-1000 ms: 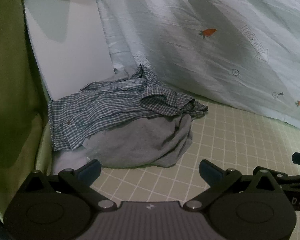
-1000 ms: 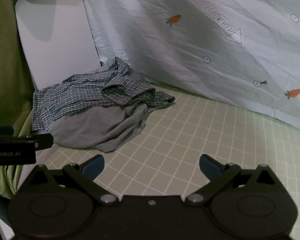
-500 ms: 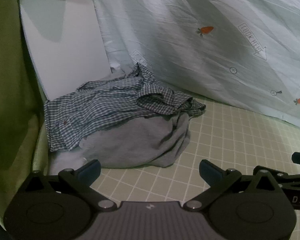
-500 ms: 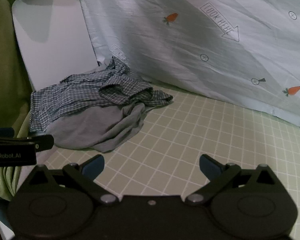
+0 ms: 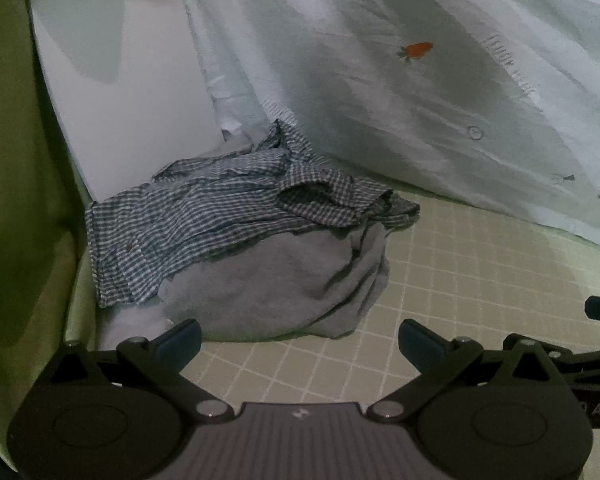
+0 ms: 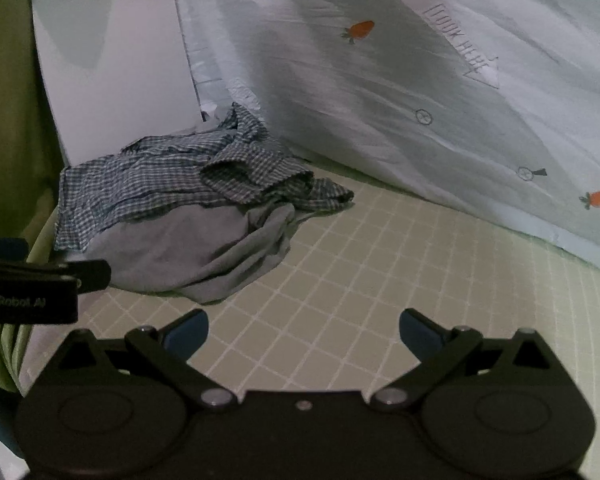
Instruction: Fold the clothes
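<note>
The crumpled blue-checked cotton shirt [image 5: 228, 220] lies atop a rumpled grey garment [image 5: 276, 284] left of centre on your green grid-patterned mat [image 6: 380, 288]. Your left tongs [image 5: 298, 334] and right tongs [image 6: 303, 326] gape wide, holding nothing.

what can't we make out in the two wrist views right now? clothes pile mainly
- Grey garment: mostly covered by the checked shirt in both views; its type and shape are unclear.
- Checked shirt: crumpled, so collar and sleeves cannot be told apart; its rear edge sits behind its own folds.
- White board: top cut off by the fisheye edge in both views.
- Printed lettering on the carrot-print sheet: blurred in the left view.
- Left gripper and right gripper: open, empty.
</note>
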Motion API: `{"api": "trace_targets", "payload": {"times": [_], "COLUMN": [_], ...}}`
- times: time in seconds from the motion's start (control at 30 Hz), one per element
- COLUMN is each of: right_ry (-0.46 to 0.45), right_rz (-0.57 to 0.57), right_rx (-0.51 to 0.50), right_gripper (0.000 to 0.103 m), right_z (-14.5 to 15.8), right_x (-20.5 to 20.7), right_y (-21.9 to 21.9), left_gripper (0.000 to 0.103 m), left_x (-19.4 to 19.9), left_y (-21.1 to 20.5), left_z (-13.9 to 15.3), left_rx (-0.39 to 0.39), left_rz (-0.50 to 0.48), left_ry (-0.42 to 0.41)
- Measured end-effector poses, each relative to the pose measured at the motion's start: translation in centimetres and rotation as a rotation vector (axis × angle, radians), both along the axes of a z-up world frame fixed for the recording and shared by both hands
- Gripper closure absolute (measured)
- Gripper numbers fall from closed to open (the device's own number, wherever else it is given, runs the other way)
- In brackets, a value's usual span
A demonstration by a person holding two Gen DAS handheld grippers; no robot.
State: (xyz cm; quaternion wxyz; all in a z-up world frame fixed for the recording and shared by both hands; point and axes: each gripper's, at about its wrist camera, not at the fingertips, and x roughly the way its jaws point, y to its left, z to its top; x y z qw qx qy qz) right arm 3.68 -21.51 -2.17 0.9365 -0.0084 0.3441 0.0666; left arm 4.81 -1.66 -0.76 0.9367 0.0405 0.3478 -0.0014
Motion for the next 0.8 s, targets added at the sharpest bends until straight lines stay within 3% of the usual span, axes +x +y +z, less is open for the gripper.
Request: {"api": "trace_targets", "payload": {"times": [0.27,0.57,0.8], "right_ry": [0.006,0.019,0.046], "right_rz": [0.007,0.078,0.09], "right_rx": [0.012,-0.031,-0.06], "right_gripper": [0.0,0.0,0.0], "right_z": [-0.2,-1.5,-3.5], "right_x": [4.4,13.8,23.5], "right_y": [0.6,2.4,4.4], "left_gripper": [0.0,0.001,0.018], "left_x": [3.8,12.2,21.0], "left_y": [1.4,4.1,6.7], "left_z": [-0.9,-1.4,-4.1], "left_rx": [-0.032,-0.036,-0.046], "left_rz": [0.035,0.126,0.19], "left_ry": [0.046,0.044,0.111]}}
